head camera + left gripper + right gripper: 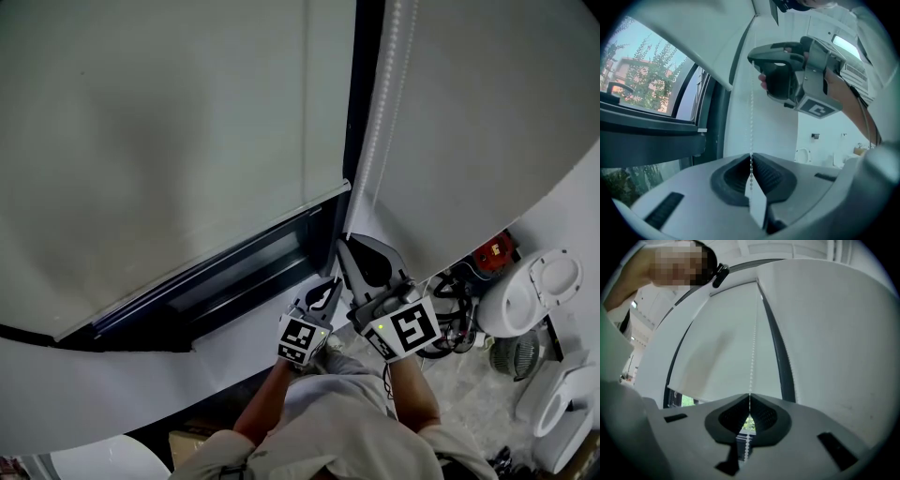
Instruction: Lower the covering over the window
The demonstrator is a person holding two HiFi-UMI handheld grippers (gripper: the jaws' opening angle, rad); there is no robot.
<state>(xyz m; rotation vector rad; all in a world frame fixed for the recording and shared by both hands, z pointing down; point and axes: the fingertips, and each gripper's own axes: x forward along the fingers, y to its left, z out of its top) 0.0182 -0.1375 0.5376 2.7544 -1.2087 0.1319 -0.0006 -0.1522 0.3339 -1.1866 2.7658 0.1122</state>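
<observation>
A white roller blind (178,141) hangs over most of the window, and its bottom bar (206,255) stops a little above the dark frame. A white bead chain (386,84) runs down the blind's right side. My right gripper (348,247) is the higher of the two and is shut on the bead chain (752,352), which enters the pinch of the right gripper (749,397) and trails out below. My left gripper (329,287) sits just under it and is shut on the same bead chain (751,117). A white connector piece (757,204) hangs behind the left gripper's (751,160) pinch.
An uncovered strip of glass (239,277) shows below the blind, with trees (644,70) outside. A white toilet (525,298), a red object (494,251) and cables lie on the floor to the right. The white wall (487,112) stands right of the chain.
</observation>
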